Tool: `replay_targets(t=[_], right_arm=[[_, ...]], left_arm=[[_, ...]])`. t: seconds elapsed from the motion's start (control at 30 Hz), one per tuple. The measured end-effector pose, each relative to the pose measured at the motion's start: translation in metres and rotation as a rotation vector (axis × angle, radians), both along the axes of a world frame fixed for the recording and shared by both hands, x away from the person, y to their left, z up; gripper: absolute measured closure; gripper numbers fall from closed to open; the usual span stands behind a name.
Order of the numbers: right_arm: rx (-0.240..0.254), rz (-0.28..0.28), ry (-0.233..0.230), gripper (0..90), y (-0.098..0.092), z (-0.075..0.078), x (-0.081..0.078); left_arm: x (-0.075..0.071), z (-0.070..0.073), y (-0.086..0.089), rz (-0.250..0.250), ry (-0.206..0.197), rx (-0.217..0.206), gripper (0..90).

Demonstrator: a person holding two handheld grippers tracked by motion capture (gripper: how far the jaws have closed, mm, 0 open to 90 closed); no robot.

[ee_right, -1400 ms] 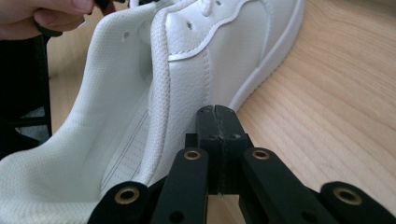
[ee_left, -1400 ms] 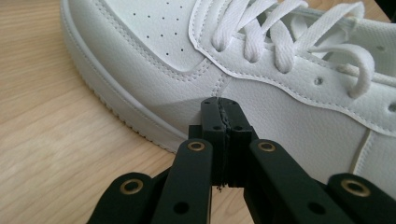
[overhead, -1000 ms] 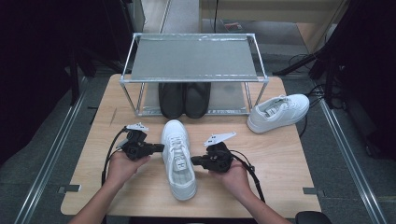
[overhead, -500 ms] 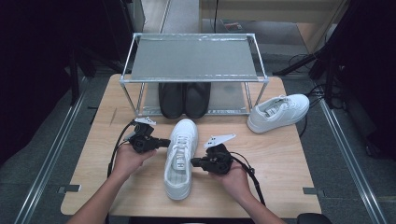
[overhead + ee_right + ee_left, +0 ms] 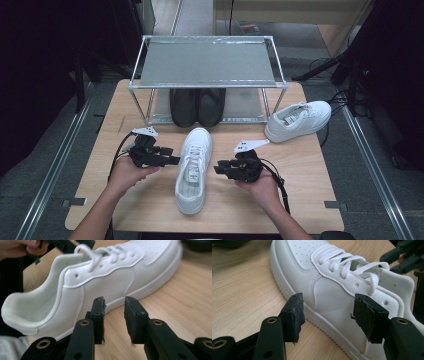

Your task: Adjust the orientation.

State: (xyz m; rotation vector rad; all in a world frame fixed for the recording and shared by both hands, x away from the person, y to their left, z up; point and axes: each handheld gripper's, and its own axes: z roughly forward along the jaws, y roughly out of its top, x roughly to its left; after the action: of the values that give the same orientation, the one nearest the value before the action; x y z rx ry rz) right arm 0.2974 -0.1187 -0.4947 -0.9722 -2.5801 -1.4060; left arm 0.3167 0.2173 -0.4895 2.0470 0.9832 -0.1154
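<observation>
A white sneaker point(image 5: 192, 167) lies upright on the wooden table point(image 5: 310, 200), toe toward the rack, heel near me. My left gripper point(image 5: 174, 160) sits at its left side by the laces. In the left gripper view its jaws point(image 5: 330, 306) have just been opening and stand wide, the sneaker's point(image 5: 332, 290) side just beyond the pads, untouched. My right gripper point(image 5: 218, 169) is a little off the sneaker's right side. In the right gripper view its jaws point(image 5: 115, 302) have just been opening to a narrow gap holding nothing, with the sneaker point(image 5: 100, 280) behind.
A metal two-level rack point(image 5: 207, 62) stands at the back of the table, with a pair of black shoes point(image 5: 197, 106) on its lower level. A second white sneaker point(image 5: 298, 120) lies at the back right. Cables trail from both grippers.
The sneaker's toe has swung from slightly left to slightly right. Both grippers were against its sides; the right one has drawn back to the right, and the left one sits nearer the laces.
</observation>
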Motion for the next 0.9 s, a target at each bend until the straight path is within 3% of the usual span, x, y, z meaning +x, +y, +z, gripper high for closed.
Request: replay_targets(t=[0.23, 0.43, 0.9], right_arm=[[0.040, -0.044, -0.021, 66.7, -0.015, 0.010, 0.006], [0.049, -0.071, -0.020, 64.1, -0.031, 0.019, 0.015], [0.075, -0.203, -0.048, 64.1, -0.084, 0.038, 0.039]], left_arm=[[0.001, 0.003, 0.000, -0.004, 0.000, 0.002, 41.0], [-0.001, 0.007, 0.001, -0.007, -0.038, 0.007, 38.9], [-0.005, 0.008, 0.002, -0.022, -0.017, 0.010, 36.9]])
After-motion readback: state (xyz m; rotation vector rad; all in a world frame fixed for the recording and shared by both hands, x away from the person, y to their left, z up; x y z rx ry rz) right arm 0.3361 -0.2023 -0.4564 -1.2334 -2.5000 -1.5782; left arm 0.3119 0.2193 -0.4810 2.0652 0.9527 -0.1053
